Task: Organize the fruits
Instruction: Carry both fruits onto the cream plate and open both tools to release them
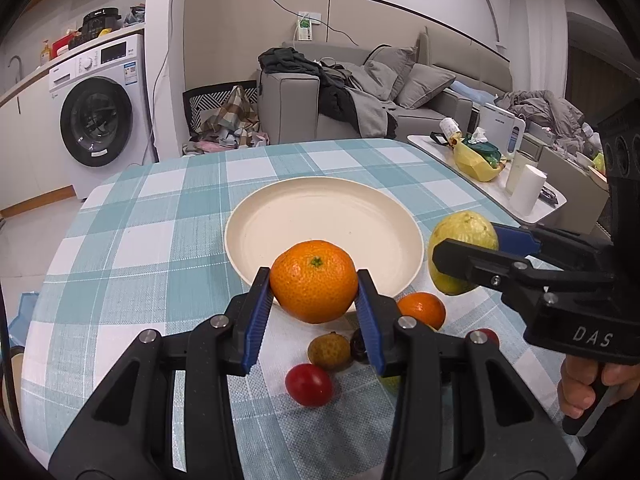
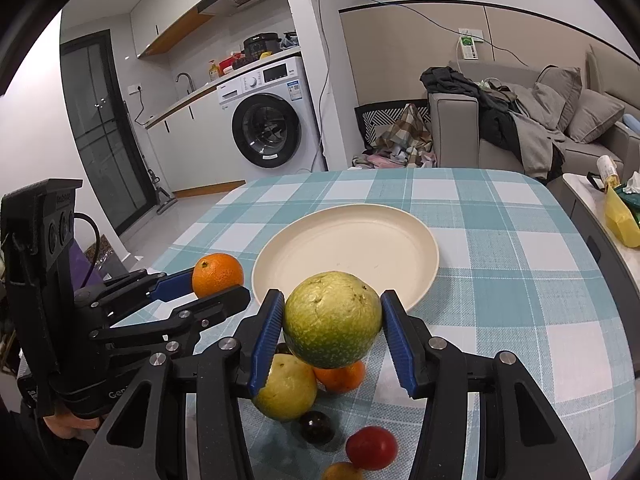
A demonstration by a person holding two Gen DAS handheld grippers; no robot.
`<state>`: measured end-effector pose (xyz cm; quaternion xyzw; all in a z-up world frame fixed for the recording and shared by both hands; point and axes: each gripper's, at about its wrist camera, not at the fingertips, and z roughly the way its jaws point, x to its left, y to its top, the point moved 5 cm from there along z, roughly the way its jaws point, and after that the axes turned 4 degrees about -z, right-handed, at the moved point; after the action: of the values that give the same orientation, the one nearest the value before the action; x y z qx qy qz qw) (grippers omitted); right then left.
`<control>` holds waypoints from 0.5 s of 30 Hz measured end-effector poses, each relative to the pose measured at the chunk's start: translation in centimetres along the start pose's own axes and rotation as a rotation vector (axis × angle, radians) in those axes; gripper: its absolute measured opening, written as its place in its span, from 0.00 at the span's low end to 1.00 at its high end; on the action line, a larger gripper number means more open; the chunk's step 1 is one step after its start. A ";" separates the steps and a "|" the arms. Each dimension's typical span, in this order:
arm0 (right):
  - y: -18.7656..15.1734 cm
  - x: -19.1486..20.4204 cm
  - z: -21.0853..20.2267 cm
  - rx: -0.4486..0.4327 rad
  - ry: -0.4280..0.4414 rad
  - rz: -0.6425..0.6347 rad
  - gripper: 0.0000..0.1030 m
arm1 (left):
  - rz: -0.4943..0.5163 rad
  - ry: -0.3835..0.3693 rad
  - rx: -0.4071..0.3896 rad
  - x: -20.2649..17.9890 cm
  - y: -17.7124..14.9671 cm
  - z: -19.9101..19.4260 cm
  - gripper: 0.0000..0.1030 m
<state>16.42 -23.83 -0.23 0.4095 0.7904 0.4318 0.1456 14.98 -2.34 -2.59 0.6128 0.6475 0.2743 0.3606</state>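
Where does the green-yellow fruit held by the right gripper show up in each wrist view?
Left wrist view: the green-yellow fruit sits at right of centre, clamped in the right gripper entering from the right edge.
Right wrist view: the fruit is at lower centre, between that gripper's blue pads.
Shared landmark: the cream plate, just beyond the fruit in both.

A large orange (image 1: 314,286), stem scar facing up, was held off the checked cloth just in front of the cream plate's (image 1: 280,216) near rim. A green-yellow guava-like fruit (image 2: 332,320), speckled and rounded, was also lifted, near the plate's right edge. The round plate lay bare. On the cloth before it lay 1 smaller orange (image 1: 424,310), a yellow fruit (image 2: 286,388), a rough brownish lychee (image 1: 329,350), a dark round fruit (image 2: 317,426) and a red tomato-like fruit (image 1: 309,384), clustered close together.
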 end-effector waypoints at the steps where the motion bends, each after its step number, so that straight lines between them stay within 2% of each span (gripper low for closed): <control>1: 0.1 -0.2 0.1 0.001 -0.001 0.004 0.49 | -0.001 0.000 0.002 0.1 0.1 0.3 0.37; 15: 0.6 -1.4 2.1 0.036 0.000 0.053 0.49 | -0.001 0.015 0.017 0.5 0.8 3.1 0.37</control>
<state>18.81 -23.58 -1.16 0.4327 0.7869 0.4212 0.1271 17.93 -1.98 -3.82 0.6134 0.6528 0.2732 0.3507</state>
